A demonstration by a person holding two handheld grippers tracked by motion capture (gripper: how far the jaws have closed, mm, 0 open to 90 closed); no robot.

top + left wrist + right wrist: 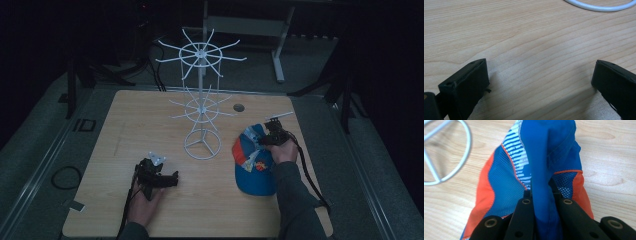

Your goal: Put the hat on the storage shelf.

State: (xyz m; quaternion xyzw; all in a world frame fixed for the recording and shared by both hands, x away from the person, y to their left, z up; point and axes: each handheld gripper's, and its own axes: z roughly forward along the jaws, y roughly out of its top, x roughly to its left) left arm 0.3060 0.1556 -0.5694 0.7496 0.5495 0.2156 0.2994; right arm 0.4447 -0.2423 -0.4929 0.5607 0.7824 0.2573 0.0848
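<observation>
High view: a white wire rack [202, 95] with two tiers of radiating hooks stands on its ring base near the middle of a wooden table [125, 115]; its hooks are bare, which suggests it is meant to receive something hung on it. A blue and orange cap [252, 162] lies on the table just right of the rack's base, brim toward the person. The right gripper [266, 139] meets the cap at its far end, beside the rack, probably to lift it by the crown. The left gripper [172, 179] rests low over bare wood, in front of and left of the rack's base, apparently waiting. Left gripper view: the jaws stand wide apart with nothing between them, above plain tabletop [531, 50]; an arc of the rack's base ring [599, 7] shows beyond. Right gripper view: the jaws are closed narrowly on a raised fold of the cap's blue fabric [544, 170], pinching it upright; the rack's base ring [461, 165] lies near the cap.
</observation>
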